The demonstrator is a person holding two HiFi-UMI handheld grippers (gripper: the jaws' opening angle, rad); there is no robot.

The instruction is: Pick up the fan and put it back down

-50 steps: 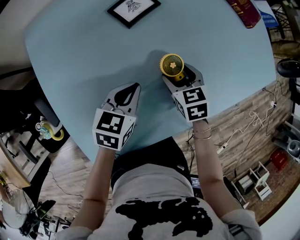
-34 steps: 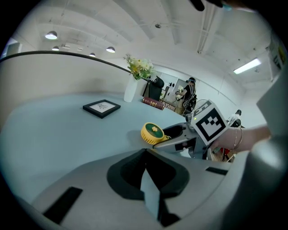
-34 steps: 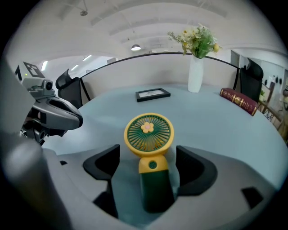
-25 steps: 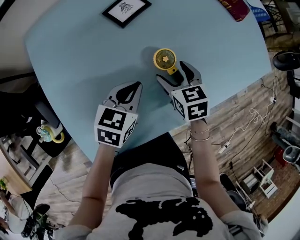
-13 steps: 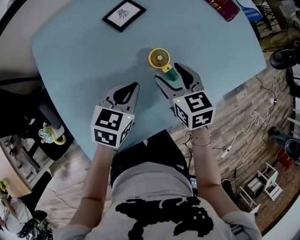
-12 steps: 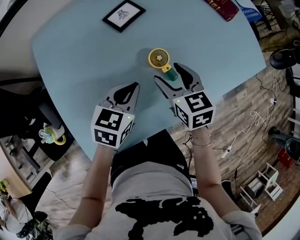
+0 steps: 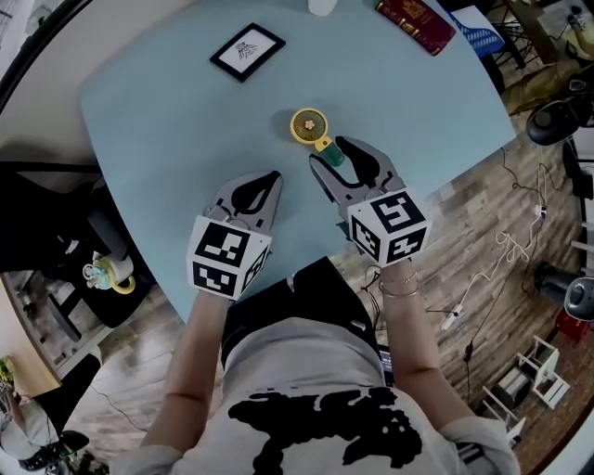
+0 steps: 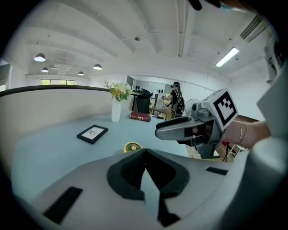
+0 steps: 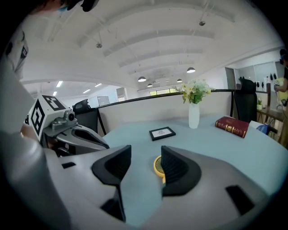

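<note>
Head view is showing the fan (image 7: 309, 126) lying flat on the pale blue worktop (image 7: 167, 121), its yellow round head pointing away from the person and its green handle (image 7: 334, 154) pointing back toward them. The fan is sitting well in from every rim. Bare surface is stretching to its left and beyond it as far as the black picture frame (image 7: 247, 51). To its right, the worktop's curved edge is lying closer, with wooden floor and loose cables past it. A red book (image 7: 415, 25) is lying near the far right rim.

The right tongs (image 9: 145, 152) are hovering over the handle end with the jaws partly apart. They have just been closing, and the gap between them is holding only open worktop, with no pad pressing on the fan. The left tongs (image 8: 145, 153) are hanging beside them, jaws fully together and empty, near the worktop's front edge.

From above, the right tongs are covering part of the handle. In the right gripper view, one jaw is hiding about half of the fan's head. In the left gripper view, only the top of the fan is peeking over the tongs' body. A white vase (image 9: 194, 115) with flowers is being cut off at the head view's top edge.
</note>
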